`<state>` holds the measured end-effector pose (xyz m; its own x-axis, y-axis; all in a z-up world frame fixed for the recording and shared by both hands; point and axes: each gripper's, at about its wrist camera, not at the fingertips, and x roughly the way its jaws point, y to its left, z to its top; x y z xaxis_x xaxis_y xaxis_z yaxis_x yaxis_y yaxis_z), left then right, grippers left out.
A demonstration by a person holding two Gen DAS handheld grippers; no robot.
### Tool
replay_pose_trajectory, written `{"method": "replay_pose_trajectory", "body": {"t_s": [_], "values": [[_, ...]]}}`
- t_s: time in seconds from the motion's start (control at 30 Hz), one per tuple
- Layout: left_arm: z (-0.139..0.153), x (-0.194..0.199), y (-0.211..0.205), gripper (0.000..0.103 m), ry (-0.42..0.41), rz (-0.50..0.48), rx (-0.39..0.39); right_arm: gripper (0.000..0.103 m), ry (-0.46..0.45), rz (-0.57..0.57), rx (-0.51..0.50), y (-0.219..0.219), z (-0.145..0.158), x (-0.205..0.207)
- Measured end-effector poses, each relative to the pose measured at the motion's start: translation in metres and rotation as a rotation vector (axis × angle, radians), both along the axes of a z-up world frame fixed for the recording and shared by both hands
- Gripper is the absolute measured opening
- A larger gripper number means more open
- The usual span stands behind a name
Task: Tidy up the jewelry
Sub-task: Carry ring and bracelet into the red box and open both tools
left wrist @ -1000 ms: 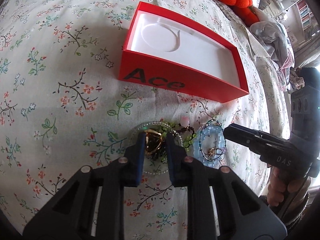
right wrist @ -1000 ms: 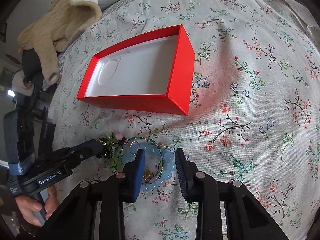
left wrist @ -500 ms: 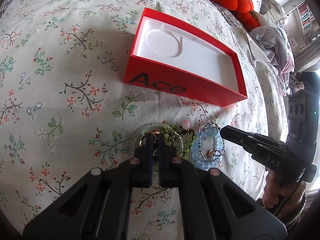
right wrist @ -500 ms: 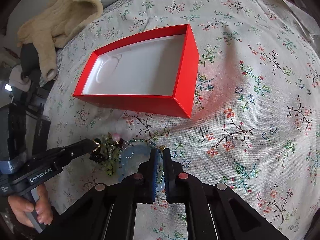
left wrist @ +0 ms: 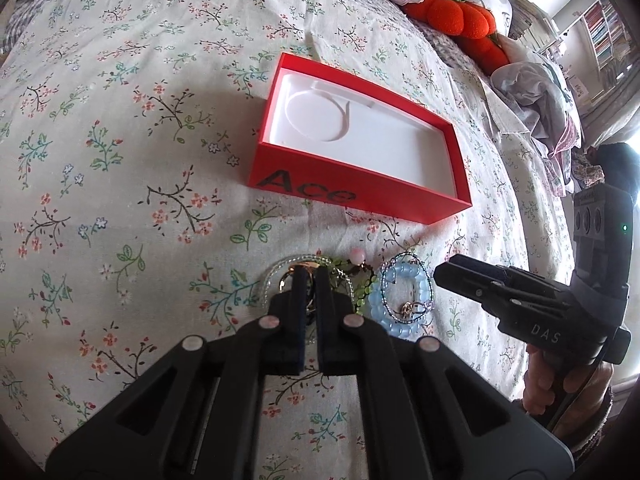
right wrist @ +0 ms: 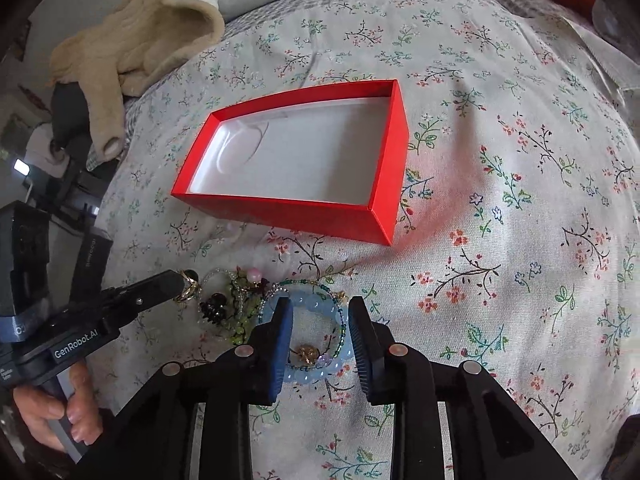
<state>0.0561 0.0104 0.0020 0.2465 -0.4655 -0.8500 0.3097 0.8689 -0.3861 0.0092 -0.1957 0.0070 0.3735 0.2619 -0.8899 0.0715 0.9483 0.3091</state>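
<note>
A small pile of jewelry lies on the floral bedspread in front of a red open box (left wrist: pixel 360 200) (right wrist: pixel 280 212) with a white, empty inside. My left gripper (left wrist: pixel 308 276) (right wrist: pixel 180 280) is shut on a gold ring (left wrist: pixel 298 268) (right wrist: pixel 190 286) at the pile's left side, next to a green bead bracelet (left wrist: pixel 362 292) (right wrist: pixel 240 320). My right gripper (right wrist: pixel 320 308) (left wrist: pixel 440 274) is opening. Its jaws straddle a light blue bead bracelet (right wrist: pixel 308 376) (left wrist: pixel 404 272) with a thin beaded strand over it, and the pads stand clear of it.
A black claw clip (right wrist: pixel 214 308) and a pink bead (right wrist: pixel 255 272) lie in the pile. An orange plush (left wrist: pixel 452 16) and crumpled clothes (left wrist: pixel 532 100) sit at the far right of the bed, and a beige knitted garment (right wrist: pixel 132 36) at its far left edge.
The left jaws closed on the gold ring and the gripper rose a little. The right jaws closed over the blue bracelet, then opened again around it.
</note>
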Motion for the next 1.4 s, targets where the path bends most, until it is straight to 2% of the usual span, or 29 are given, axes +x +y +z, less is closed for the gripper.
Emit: {"method": "replay_pose_trajectory", "body": {"t_s": [0.03,0.13,0.2,0.43,0.53,0.6,1.07,1.4], "values": [[0.000,-0.001,0.002,0.005,-0.001,0.000,0.000,0.056,-0.006,-0.003,-0.008,0.000,0.000,0.000],[0.000,-0.001,0.000,0.005,0.001,0.002,0.003,0.055,-0.020,0.012,-0.021,0.002,0.000,0.003],[0.000,-0.001,-0.001,0.005,0.000,0.002,0.006,0.043,-0.021,0.029,-0.039,0.006,-0.001,0.007],[-0.002,0.000,-0.004,0.005,0.011,0.005,0.011,0.027,0.011,0.077,-0.113,0.019,-0.023,0.026],[-0.003,0.000,-0.004,0.005,0.010,0.008,0.017,0.011,0.001,0.077,-0.128,0.021,-0.028,0.031],[-0.003,0.000,-0.003,0.005,0.009,0.013,0.019,0.006,-0.010,0.077,-0.128,0.021,-0.028,0.031],[0.014,0.000,0.009,0.005,-0.028,0.040,-0.016,0.003,-0.138,0.087,-0.087,0.027,0.025,0.014],[0.044,0.012,0.006,0.005,-0.130,0.051,-0.108,0.003,-0.251,0.041,-0.054,0.019,0.066,0.009]]}}
